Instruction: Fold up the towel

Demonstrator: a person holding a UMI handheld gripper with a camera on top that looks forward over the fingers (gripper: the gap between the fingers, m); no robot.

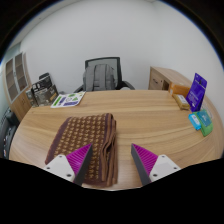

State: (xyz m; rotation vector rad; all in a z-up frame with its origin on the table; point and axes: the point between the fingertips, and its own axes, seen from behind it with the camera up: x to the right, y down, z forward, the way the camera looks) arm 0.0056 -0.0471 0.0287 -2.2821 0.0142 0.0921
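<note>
We are looking at a room that is evenly and fairly brightly lit, with soft light that seems to be coming from overhead. The white wall (80, 35) is showing no hard glare, and the wooden table (150, 115) is giving back only a faint, broad sheen. Shadows are staying weak: a thin dark edge is lying beside the folded towel (90, 140). The wide lens is bending the table's far edge into a curve and squeezing the shelves (15, 78) and boxes (197, 95) near the rim. Small things there are reading soft, and fine print is not legible.
</note>
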